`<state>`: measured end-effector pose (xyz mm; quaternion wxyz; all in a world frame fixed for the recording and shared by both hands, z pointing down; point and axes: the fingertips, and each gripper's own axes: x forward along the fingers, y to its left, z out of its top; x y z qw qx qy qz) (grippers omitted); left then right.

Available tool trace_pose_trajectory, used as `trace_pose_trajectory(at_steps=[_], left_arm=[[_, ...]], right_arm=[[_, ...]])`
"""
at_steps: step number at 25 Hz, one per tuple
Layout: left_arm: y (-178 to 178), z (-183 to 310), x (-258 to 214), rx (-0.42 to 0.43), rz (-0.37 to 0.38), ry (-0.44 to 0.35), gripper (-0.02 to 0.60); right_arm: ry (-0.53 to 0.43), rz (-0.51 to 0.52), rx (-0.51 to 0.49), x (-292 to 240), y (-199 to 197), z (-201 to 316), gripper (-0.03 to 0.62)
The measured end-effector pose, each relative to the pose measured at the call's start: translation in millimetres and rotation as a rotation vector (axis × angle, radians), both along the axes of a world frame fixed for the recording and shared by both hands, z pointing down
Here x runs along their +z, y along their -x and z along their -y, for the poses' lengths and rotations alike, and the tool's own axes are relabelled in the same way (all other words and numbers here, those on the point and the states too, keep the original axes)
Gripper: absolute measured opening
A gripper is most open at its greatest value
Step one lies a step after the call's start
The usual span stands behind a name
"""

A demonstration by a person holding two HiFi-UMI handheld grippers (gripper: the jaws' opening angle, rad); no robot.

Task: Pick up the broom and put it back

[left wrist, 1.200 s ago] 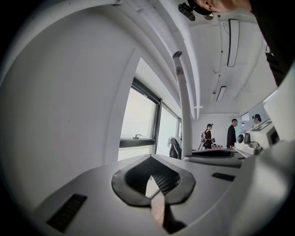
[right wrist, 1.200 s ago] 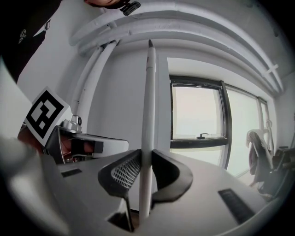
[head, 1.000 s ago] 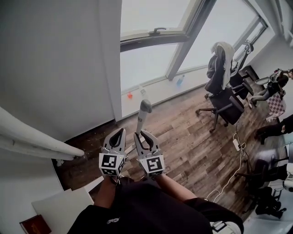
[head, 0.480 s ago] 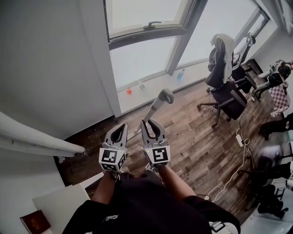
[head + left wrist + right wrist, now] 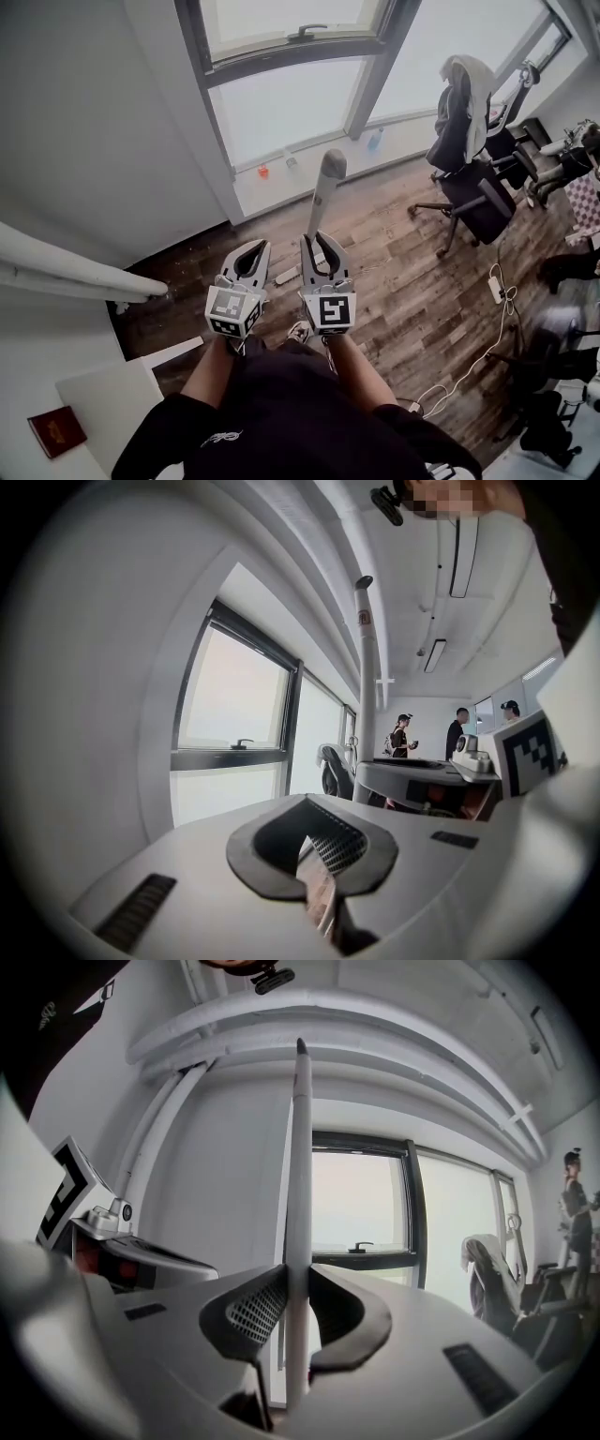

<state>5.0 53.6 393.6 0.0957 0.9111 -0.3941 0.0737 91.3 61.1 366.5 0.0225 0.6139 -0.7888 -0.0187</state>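
The broom's pale handle point(image 5: 324, 192) rises from my right gripper point(image 5: 317, 247), which is shut on it; the handle's rounded top points toward the window. In the right gripper view the handle point(image 5: 298, 1176) runs straight up between the ribbed pads point(image 5: 253, 1312) of the right gripper point(image 5: 289, 1309). The broom's head is hidden below. My left gripper point(image 5: 253, 249) is held just left of it, jaw tips together and nothing in them. In the left gripper view the left gripper point(image 5: 314, 808) shows only floor through its loop, and the handle point(image 5: 364, 677) stands upright to the right.
A large window point(image 5: 281, 103) with a sill holding small bottles point(image 5: 264, 172) lies ahead. White pipes point(image 5: 75, 277) run along the left wall. An office chair draped with cloth point(image 5: 469, 178) and a floor cable point(image 5: 487, 328) are at the right. A white table with a red book point(image 5: 56, 431) is lower left.
Both grippers have travelled along the floor toward the window wall. The broom handle's top swung out to the right and has come back nearer upright, still in the right gripper.
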Motion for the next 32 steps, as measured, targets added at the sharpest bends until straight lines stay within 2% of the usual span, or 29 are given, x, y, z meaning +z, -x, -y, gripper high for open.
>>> trace_pose_trajectory(at_steps=[7,14,19,24,32], left_arm=[[-46.2,8.0,14.7,0.013,0.022,0.033,0.0],[-93.8,44.5,30.6,0.039,0.029,0.041,0.0],[-122.5,95.5,46.0,0.042,0.032,0.068,0.0],[-155.4,150.7,59.4,0.088,0.052,0.083,0.0],[-170.0,224.8,74.5,0.054,0.042,0.124,0.0]], right_arm=[[-0.005,0.007,0.065,10.7,-70.4,-0.3,0.087],[-0.015,0.004,0.101,16.5,-120.9,40.0,0.087],[-0.015,-0.007,0.101,27.4,-151.2,82.7,0.087],[-0.025,0.011,0.131,35.7,-178.7,142.6,0.087],[0.019,-0.006,0.095,53.7,-198.4,229.3,0.087]])
